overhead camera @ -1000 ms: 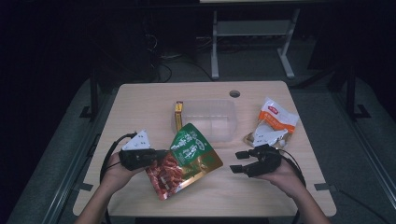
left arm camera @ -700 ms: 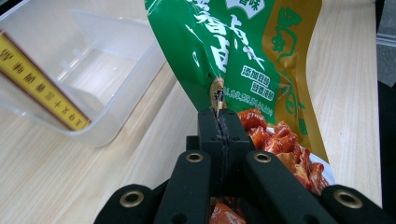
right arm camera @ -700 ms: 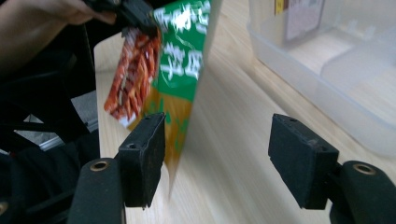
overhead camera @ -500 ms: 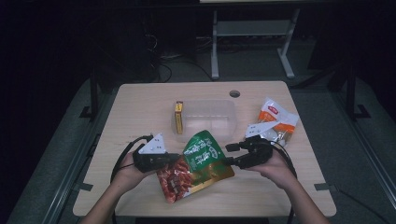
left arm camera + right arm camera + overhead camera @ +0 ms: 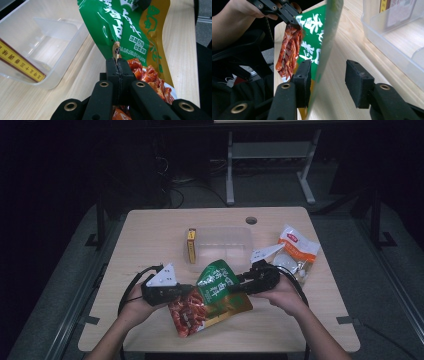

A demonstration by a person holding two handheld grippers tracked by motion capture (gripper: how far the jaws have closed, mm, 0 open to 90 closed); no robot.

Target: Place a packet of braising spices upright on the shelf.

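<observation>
A clear plastic tray [image 5: 222,246] with a yellow box [image 5: 191,245] stands near a white-orange packet [image 5: 298,251].

We're looking at a lab or recording studio: a light wooden table [image 5: 150,235] with a round cable hole [image 5: 251,220] is standing alone on grey carpet [image 5: 60,285], darkness is pressing in around it, loose cables [image 5: 172,182] are trailing at the far left, and a pale metal stand [image 5: 270,157] is waiting behind.

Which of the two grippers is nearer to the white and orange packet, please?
The right. The right gripper is just beside the white and orange packet, at the green pouch's right edge; the left gripper holds the pouch's far side.
</observation>
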